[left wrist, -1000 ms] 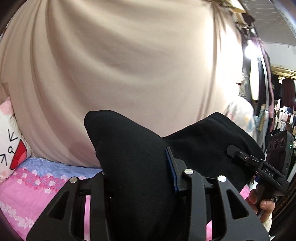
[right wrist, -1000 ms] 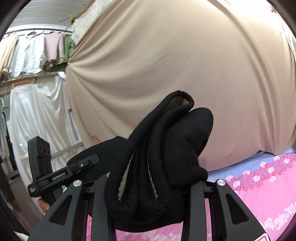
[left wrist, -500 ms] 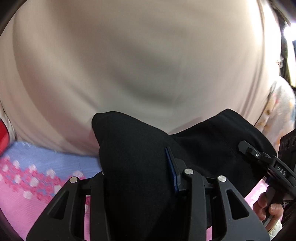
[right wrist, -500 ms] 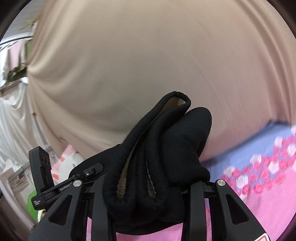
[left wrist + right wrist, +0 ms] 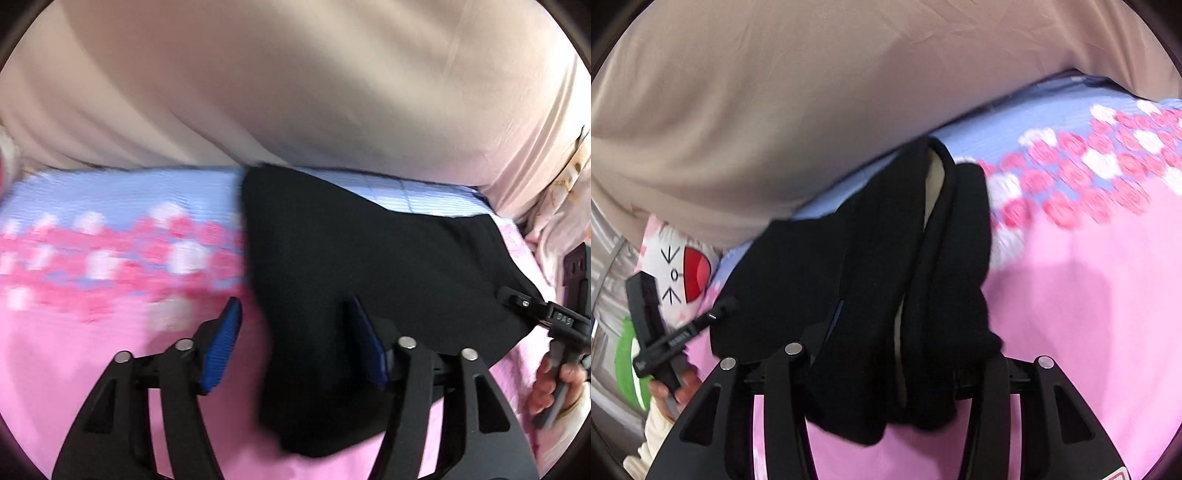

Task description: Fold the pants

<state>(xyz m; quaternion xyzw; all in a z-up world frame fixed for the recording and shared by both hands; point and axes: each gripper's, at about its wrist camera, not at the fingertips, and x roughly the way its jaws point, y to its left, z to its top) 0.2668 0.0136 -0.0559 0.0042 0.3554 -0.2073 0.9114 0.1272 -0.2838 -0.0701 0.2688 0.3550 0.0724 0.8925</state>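
Note:
Black pants (image 5: 332,258) lie spread on the pink and blue bed sheet (image 5: 110,240). My left gripper (image 5: 291,343) is open, its blue pads (image 5: 221,343) apart, with a corner of the pants lying loose between them. In the right wrist view the bunched waistband of the pants (image 5: 905,277) sits between the fingers of my right gripper (image 5: 886,369), which looks shut on the cloth; its fingertips are hidden by it. The right gripper also shows at the right edge of the left wrist view (image 5: 546,317), and the left gripper shows at the left of the right wrist view (image 5: 701,321).
A beige curtain (image 5: 295,92) hangs behind the bed. A white cartoon pillow (image 5: 676,266) lies at the far left of the sheet. A green object (image 5: 628,362) sits beyond the bed's left edge.
Both grippers have come down from in front of the curtain to the bed. The pants now lie on the sheet. My left gripper has opened and let go of the cloth.

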